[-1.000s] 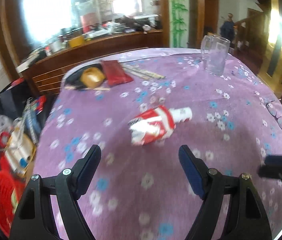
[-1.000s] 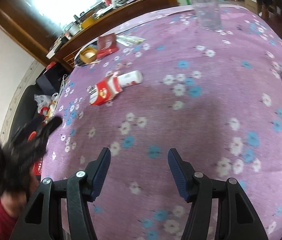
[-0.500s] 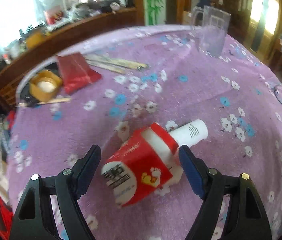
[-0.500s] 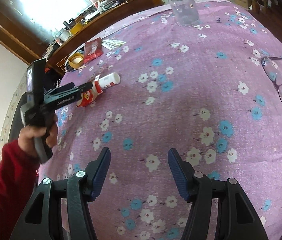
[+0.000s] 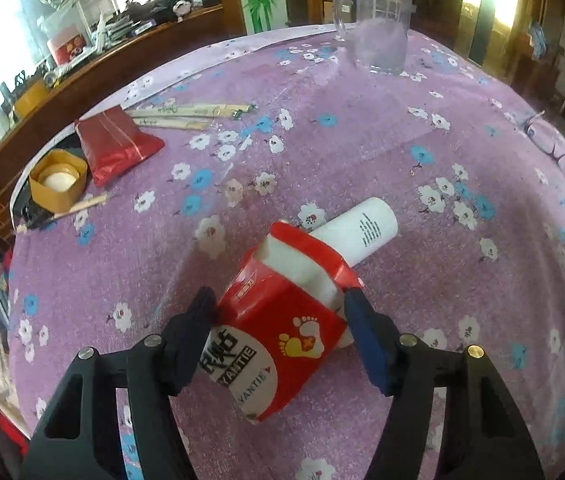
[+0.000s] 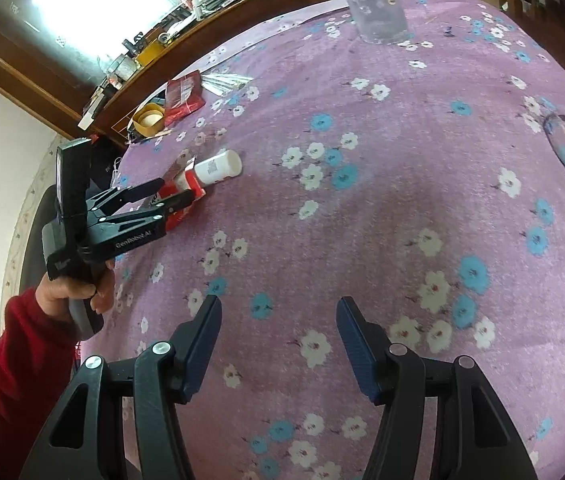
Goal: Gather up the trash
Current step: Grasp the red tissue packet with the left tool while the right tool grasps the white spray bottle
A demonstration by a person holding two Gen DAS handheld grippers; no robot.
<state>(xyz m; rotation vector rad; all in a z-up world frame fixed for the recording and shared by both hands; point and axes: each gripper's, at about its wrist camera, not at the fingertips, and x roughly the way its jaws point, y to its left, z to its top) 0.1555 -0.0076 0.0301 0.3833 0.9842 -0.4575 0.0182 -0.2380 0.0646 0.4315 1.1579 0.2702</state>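
A crumpled red and white carton [image 5: 278,328] lies on the purple flowered tablecloth [image 5: 362,140], with a white bottle [image 5: 362,232] resting against its far end. My left gripper [image 5: 278,304] straddles the carton and its jaws are closing, both pads touching the carton's sides. In the right wrist view that left gripper [image 6: 176,190] is held by a hand in a red sleeve, around the carton [image 6: 172,220] next to the bottle [image 6: 218,166]. My right gripper [image 6: 278,312] hovers open over bare cloth, nothing between its fingers.
A glass mug [image 5: 378,36] stands at the far side. Eyeglasses [image 5: 558,152] lie at the right edge. A red packet [image 5: 114,144], wrapped chopsticks [image 5: 186,114] and a yellow cup [image 5: 56,180] sit far left, near the table's edge.
My left gripper came down and forward over the carton, and its jaws narrowed onto the carton's sides. The right gripper drifted slightly, jaws unchanged.
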